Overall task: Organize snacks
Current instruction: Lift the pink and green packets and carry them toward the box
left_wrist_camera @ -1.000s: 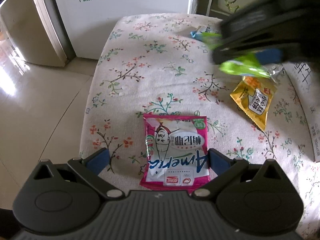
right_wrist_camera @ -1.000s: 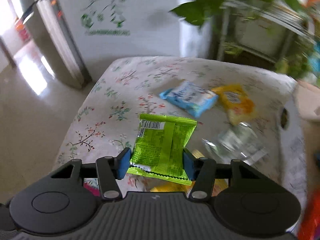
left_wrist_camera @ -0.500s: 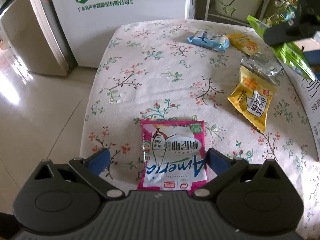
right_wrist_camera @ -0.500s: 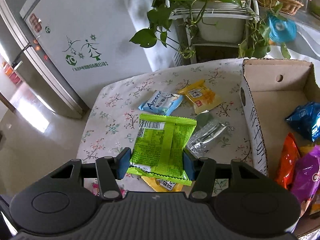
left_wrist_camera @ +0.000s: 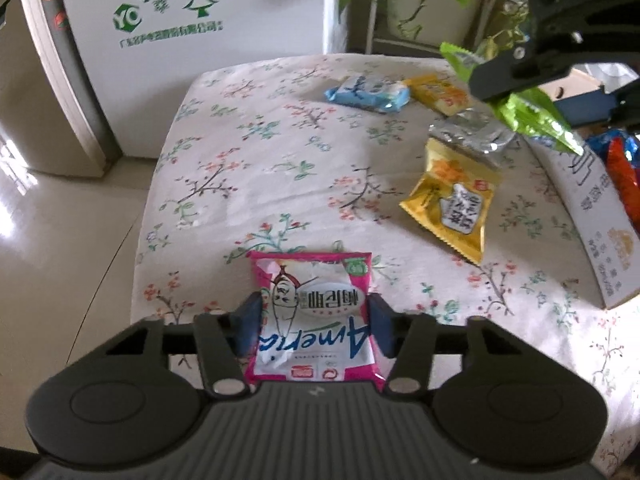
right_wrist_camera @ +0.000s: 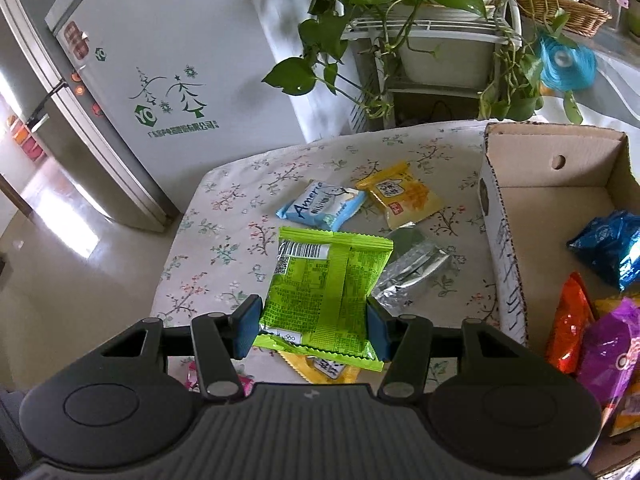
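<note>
A pink snack packet (left_wrist_camera: pixel 312 280) lies at the near edge of the floral-cloth table (left_wrist_camera: pixel 260 140). My left gripper (left_wrist_camera: pixel 314 316) is shut on it, both blue pads pressing its sides. My right gripper (right_wrist_camera: pixel 314 326) is shut on a green snack packet (right_wrist_camera: pixel 324 280) and holds it in the air above the table, just left of the cardboard box (right_wrist_camera: pixel 504 232). In the left wrist view the green packet (left_wrist_camera: pixel 532 114) hangs at the upper right. On the cloth lie a blue packet (right_wrist_camera: pixel 324 204), a yellow packet (right_wrist_camera: pixel 400 196), a silver packet (right_wrist_camera: pixel 412 268) and another yellow packet (left_wrist_camera: pixel 452 204).
The box holds a blue bag (right_wrist_camera: pixel 612 248), an orange bag (right_wrist_camera: pixel 568 324) and a purple bag (right_wrist_camera: pixel 608 352). A white appliance (right_wrist_camera: pixel 168 80) and a plant stand (right_wrist_camera: pixel 440 60) stand behind the table. Tiled floor (left_wrist_camera: pixel 60 240) lies past the table's left edge.
My left gripper's jaws have closed from wide open onto the pink packet. My right gripper has carried the green packet right and up, to beside the box.
</note>
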`<state>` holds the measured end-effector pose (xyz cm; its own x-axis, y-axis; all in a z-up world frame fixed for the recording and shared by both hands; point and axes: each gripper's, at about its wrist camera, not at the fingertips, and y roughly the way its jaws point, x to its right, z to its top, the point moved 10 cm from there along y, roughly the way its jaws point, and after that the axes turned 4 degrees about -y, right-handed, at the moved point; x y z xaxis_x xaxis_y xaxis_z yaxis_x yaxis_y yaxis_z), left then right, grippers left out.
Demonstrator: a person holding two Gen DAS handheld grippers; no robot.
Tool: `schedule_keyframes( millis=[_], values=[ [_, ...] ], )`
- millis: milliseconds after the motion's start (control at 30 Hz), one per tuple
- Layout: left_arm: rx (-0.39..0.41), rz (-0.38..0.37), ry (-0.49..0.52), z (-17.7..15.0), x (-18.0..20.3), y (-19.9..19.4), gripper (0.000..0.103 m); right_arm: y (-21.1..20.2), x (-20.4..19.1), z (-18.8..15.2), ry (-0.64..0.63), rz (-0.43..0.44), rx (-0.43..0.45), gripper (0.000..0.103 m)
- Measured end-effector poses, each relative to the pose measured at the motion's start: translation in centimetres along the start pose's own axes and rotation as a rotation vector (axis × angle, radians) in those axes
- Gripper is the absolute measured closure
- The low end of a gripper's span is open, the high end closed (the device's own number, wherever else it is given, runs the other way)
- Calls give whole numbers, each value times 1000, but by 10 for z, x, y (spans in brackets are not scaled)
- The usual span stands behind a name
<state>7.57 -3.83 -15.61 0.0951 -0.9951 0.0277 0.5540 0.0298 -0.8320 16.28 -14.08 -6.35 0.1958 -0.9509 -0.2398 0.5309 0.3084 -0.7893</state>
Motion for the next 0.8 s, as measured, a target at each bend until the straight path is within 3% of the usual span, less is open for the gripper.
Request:
schedule_keyframes(
  millis=[100,467,800],
  values=[
    [12,0,7,0,2,0,53,-1,4,-1,-1,-7,-2,42],
    [36,-44,-123,18,1,-11,53,-16,19,-4,1,-22,17,42],
    [93,-145,-176,41,25,-34,53,-40,41,6,26,-22,90,42]
  ],
)
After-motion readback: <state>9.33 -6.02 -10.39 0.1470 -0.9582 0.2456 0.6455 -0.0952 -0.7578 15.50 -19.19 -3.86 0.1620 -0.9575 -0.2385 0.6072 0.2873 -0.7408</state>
